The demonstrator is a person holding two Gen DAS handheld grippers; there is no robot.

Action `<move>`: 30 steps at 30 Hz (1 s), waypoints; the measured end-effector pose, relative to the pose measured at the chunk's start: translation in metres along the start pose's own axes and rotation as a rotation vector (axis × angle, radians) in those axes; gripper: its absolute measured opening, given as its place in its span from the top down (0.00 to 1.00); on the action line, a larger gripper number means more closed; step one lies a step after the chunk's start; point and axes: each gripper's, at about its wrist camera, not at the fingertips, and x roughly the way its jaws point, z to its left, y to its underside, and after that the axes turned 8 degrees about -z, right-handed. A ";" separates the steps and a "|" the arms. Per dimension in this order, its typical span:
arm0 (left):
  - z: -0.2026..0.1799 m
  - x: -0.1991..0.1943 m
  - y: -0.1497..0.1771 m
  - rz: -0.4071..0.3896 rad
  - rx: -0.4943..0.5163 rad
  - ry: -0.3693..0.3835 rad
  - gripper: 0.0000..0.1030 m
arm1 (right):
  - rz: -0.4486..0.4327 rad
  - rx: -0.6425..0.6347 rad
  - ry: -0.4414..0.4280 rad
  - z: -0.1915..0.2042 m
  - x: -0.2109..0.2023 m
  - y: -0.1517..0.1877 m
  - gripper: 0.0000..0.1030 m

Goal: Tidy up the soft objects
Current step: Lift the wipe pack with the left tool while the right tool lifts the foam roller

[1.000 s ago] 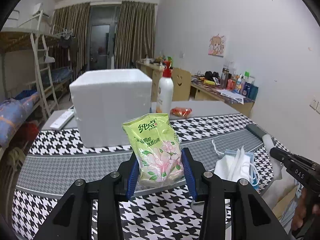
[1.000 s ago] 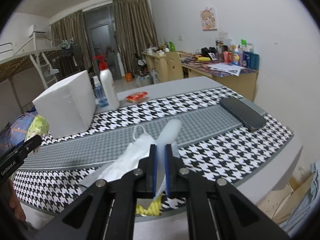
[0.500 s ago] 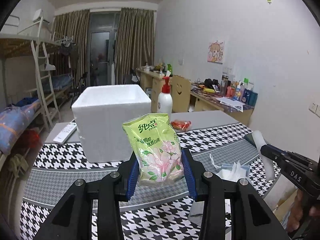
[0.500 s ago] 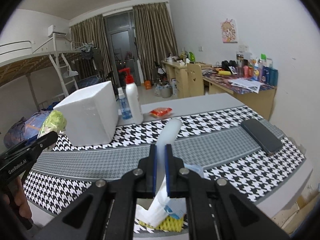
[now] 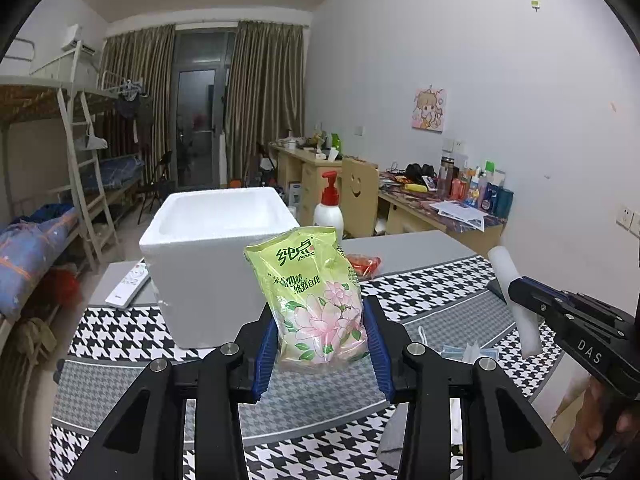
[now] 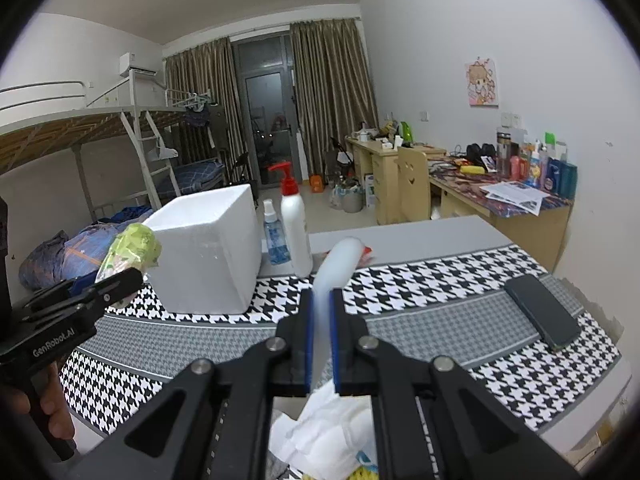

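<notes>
Your left gripper (image 5: 320, 350) pinches a green pouch (image 5: 310, 296), your right gripper (image 6: 320, 334) a foam strip (image 6: 334, 268); next, the open foam box (image 5: 218, 256).

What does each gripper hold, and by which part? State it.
Left gripper: green tissue pack, clamped by its lower sides. Right gripper: white foam piece, pinched near its middle.
</notes>
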 end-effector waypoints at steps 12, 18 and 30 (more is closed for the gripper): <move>0.002 0.006 -0.017 -0.028 0.018 -0.013 0.59 | -0.018 -0.018 -0.023 0.009 0.014 -0.015 0.91; 0.001 0.011 -0.022 -0.020 0.026 -0.006 0.59 | -0.026 -0.024 -0.040 0.012 0.016 -0.021 0.91; 0.001 0.022 -0.033 -0.030 0.030 -0.005 0.59 | -0.043 -0.034 -0.074 0.019 0.023 -0.038 0.91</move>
